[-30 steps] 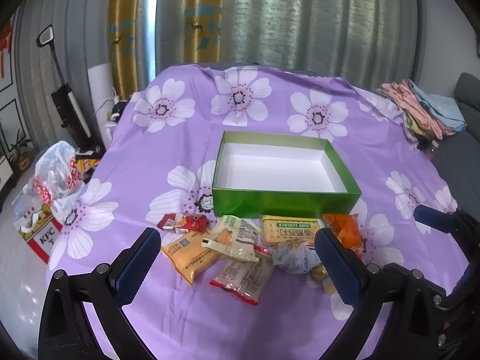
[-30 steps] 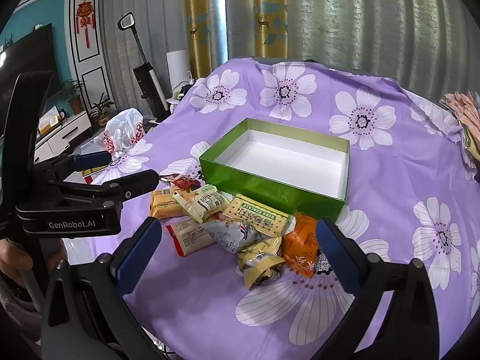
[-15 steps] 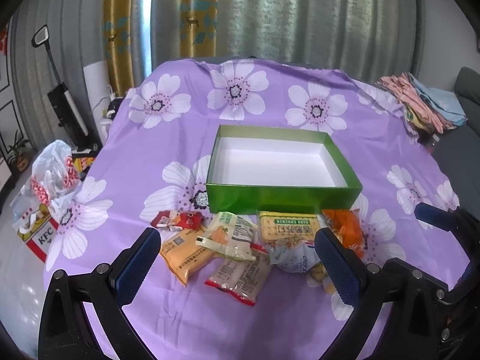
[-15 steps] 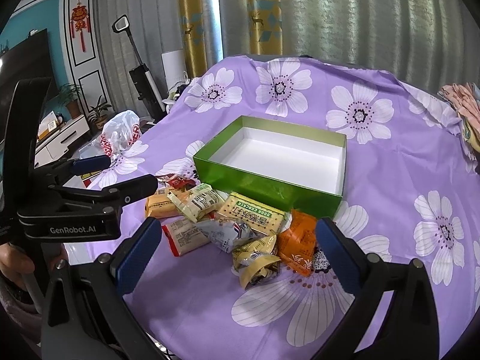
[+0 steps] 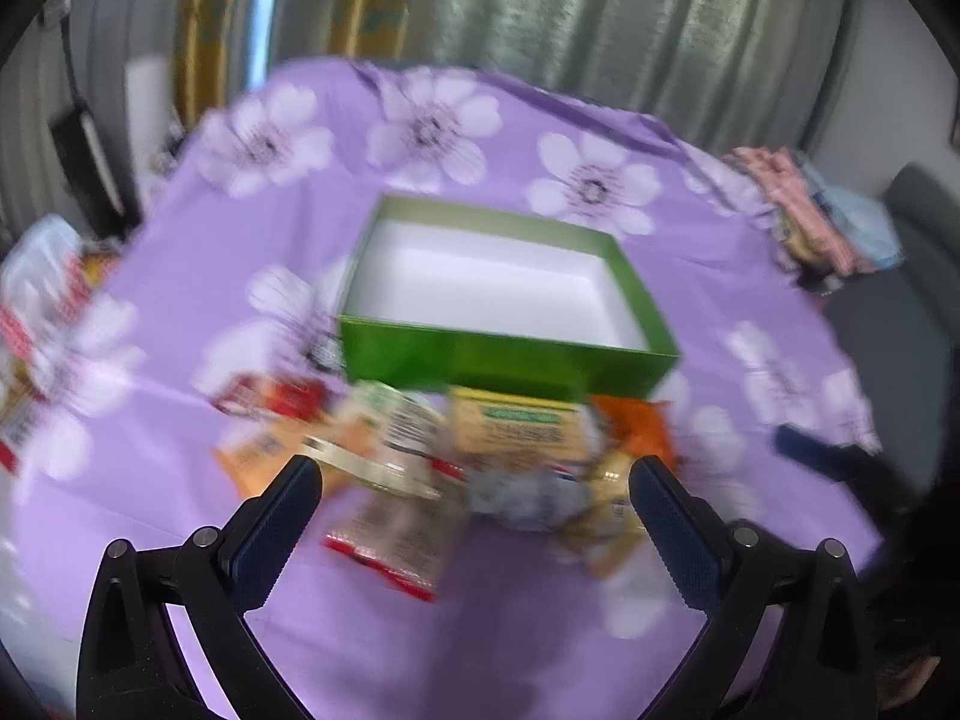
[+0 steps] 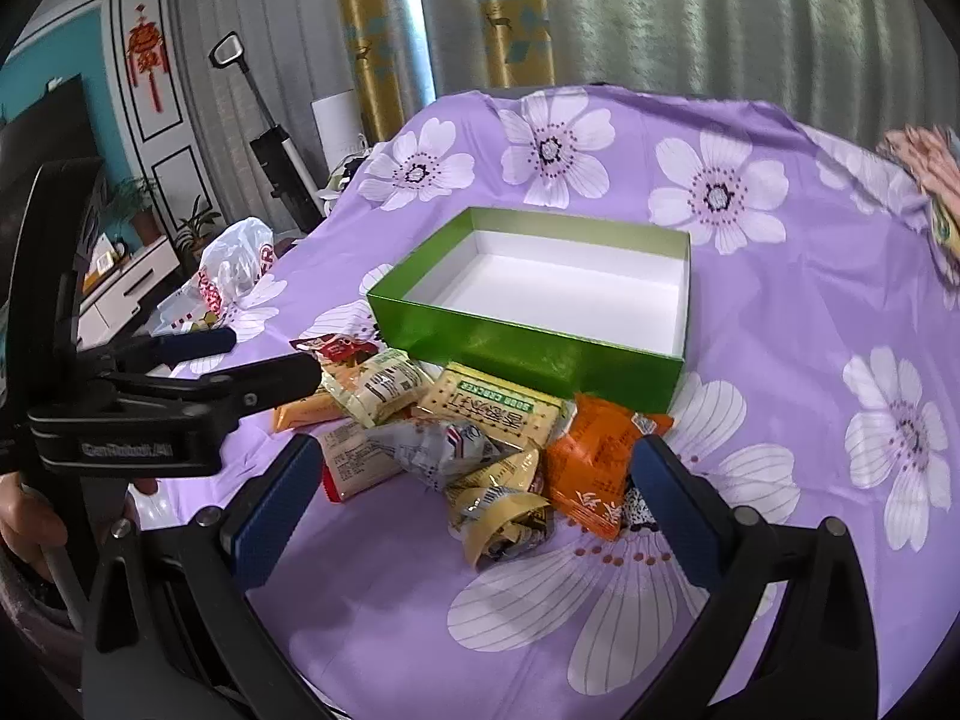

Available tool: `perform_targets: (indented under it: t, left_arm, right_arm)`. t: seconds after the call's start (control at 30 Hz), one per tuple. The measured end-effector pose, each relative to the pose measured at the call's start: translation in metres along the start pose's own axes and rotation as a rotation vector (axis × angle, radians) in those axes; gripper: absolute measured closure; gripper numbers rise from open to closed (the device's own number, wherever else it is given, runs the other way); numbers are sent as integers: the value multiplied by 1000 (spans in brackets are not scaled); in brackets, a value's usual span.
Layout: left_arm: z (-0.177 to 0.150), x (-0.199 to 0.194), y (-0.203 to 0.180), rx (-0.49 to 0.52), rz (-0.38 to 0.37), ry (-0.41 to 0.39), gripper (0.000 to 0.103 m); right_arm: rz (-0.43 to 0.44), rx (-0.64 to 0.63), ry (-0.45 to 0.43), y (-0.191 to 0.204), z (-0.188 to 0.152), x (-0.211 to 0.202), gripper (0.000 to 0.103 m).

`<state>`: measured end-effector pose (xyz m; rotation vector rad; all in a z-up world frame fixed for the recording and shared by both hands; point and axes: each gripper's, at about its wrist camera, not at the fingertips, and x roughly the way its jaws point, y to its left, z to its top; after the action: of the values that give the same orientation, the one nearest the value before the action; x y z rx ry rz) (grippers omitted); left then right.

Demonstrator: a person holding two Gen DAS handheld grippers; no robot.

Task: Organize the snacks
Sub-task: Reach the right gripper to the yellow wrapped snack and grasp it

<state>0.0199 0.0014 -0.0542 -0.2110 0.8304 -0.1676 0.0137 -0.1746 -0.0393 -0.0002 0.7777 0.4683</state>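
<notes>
An empty green box (image 6: 528,354) with a white inside stands on the purple flowered cloth; it also shows in the blurred left wrist view (image 5: 504,354). Several snack packets lie in a heap in front of it: a yellow cracker pack (image 6: 492,405), an orange packet (image 6: 600,456), a silver packet (image 6: 444,450), a red packet (image 6: 336,348). My left gripper (image 5: 474,516) is open and empty, just above the heap's near side; it also shows in the right wrist view (image 6: 258,360). My right gripper (image 6: 474,516) is open and empty over the heap's near edge.
A white plastic bag (image 6: 234,276) sits off the table's left edge. Folded cloths (image 5: 804,210) lie at the far right. A stick vacuum (image 6: 270,138) and curtains stand behind. A grey sofa (image 5: 900,324) is on the right.
Both grippers have moved forward and down toward the snack heap. The left wrist view is now motion-blurred. Nothing has been grasped.
</notes>
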Motion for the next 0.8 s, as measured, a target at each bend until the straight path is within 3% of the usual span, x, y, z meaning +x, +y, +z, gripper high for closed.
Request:
perform_targets:
  t: [0.17,0.3,0.43,0.8]
  left_arm:
    - [-5,11,-3,-20,-101,47,1]
    - [-16,25,-6,-22,-205,97,1]
    - [-31,46,-11,-24,-295,159,1]
    - [-38,76,-19,-45,-382,252,1]
  right_arm:
    - [71,83,50,-22,-18,11,1]
    - [87,116,90,-35,-38,17,13]
    - [112,156,135,-48,-54,25,19]
    - [209,125,165,-39,-64,60,26]
